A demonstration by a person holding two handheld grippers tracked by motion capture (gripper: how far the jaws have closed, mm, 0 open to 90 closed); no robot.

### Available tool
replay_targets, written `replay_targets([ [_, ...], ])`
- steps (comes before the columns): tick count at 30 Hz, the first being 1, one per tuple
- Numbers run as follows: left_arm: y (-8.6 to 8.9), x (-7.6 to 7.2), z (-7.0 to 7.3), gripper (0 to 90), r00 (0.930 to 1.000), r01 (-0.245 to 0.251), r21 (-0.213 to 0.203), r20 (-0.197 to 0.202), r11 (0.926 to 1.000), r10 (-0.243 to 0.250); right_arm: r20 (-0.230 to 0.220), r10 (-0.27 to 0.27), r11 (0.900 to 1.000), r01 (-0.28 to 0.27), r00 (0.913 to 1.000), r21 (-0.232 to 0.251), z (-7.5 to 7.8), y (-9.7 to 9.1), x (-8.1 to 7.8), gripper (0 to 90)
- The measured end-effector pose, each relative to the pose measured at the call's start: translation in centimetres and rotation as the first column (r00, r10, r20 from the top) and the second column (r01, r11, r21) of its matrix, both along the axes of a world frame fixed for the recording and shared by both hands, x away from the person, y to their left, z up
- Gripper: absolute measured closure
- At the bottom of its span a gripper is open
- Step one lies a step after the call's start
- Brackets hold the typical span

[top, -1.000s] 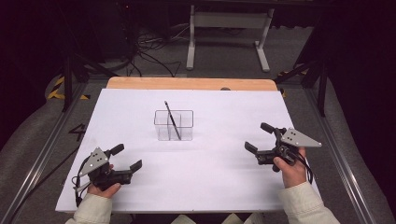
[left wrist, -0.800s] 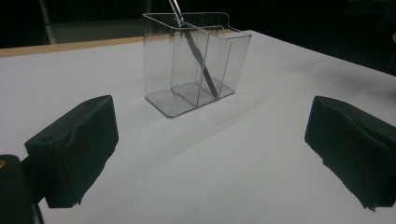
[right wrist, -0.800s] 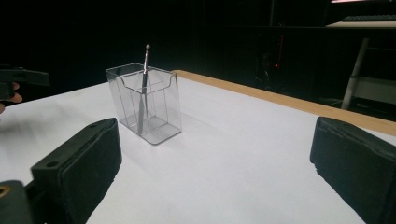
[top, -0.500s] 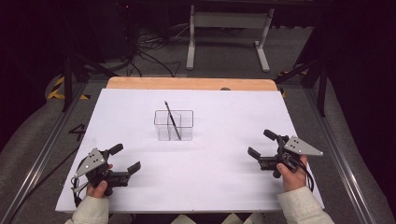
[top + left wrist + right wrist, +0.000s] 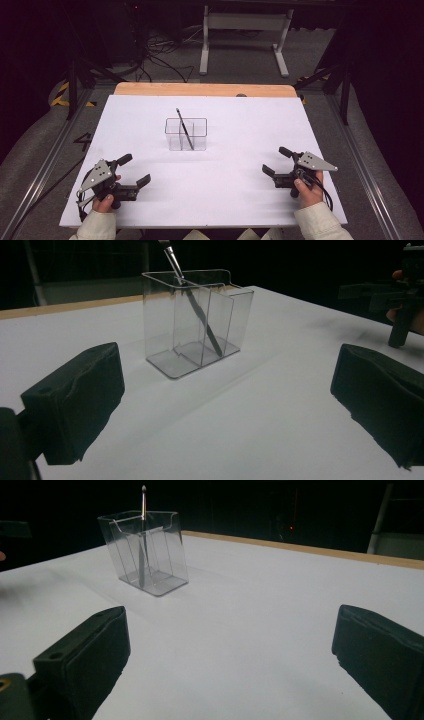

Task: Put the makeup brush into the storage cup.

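A white table stands in a dark room with cables on the floor. The clear divided holder (pen leaning inside) sits mid-table. The left gripper and right gripper, both spread and empty, have drawn slightly nearer the person.

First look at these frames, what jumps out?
The clear divided container stands alone mid-table on the white table cover, with a thin dark pen-like tool leaning inside it and poking above the rim. The left hand-held gripper and right hand-held gripper sit at the near corners, both with jaws open and empty, pointing toward the container.
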State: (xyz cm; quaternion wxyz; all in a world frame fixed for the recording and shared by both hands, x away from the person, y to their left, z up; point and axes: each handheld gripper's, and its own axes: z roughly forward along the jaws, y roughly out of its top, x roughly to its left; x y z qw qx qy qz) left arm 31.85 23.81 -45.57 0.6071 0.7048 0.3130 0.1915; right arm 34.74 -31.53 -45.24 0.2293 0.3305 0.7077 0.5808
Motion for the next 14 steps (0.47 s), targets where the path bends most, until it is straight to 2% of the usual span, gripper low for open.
replay_targets([
  [14,0.03,0.04,-0.14,1.8,0.9999,-0.001,-0.016,0.011,0.9999,0.001,0.012,0.000,0.9999,0.000,0.9999,0.014,-0.32,0.05,-0.20,2.8],
])
